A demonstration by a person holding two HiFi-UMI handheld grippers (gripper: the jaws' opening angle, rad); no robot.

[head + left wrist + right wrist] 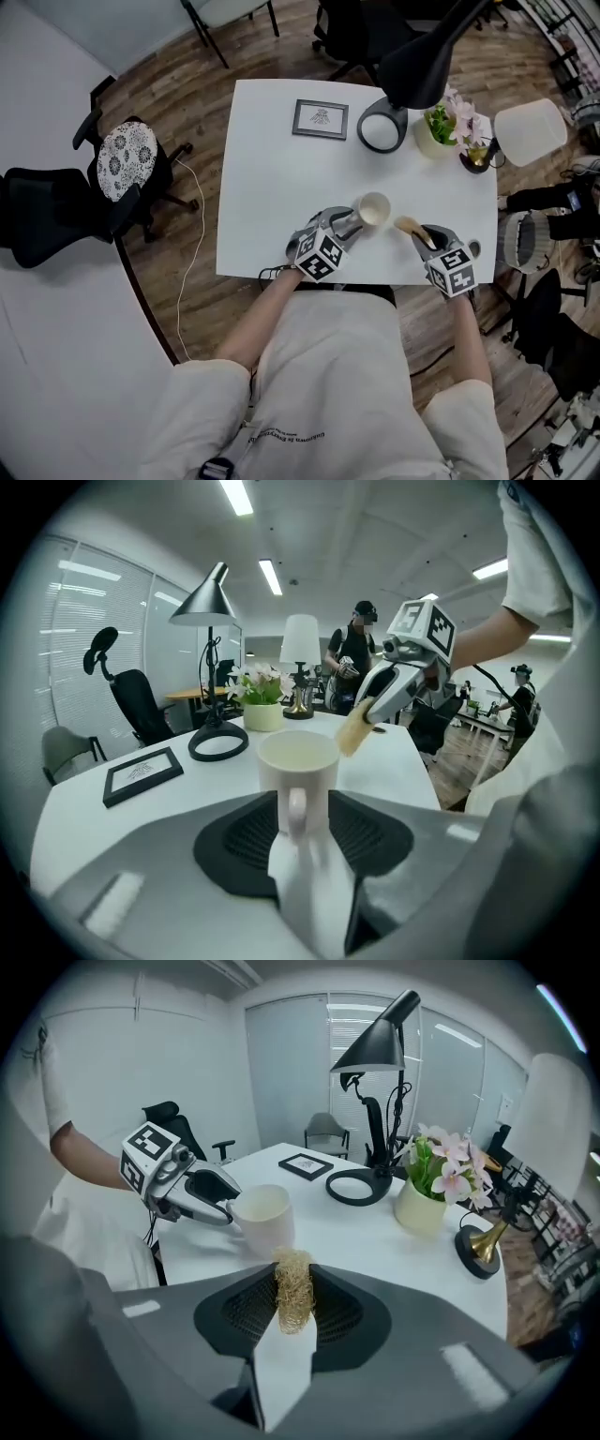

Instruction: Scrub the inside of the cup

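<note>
While pinching cup (373,209) by its handle in left gripper (349,223), jaws closed tight on that handle, holds it upright, apparently resting on table (272,187), on the person's side of lamp base (362,131) and well apart from it. Looks empty inside, going by the left gripper view.

Carries scrubber (293,1293), a tan fibrous wad, in right gripper (380,697), jaws narrow and clamped on it, tip sticking out past the pads. Hovers on that same near side of lamp base, further to the right, tip just beside cup rim and outside the mouth; apparently not touching.

Judged step: approach, with the scrub itself not yet begun.

For next move, needs tip brought over the mouth and lowered inside, then rubbed round wall and bottom. Calls for bracing the handle against twist throughout. Probably wants light pressure: gripped by handle alone, could swivel or tip under a hard push.
</note>
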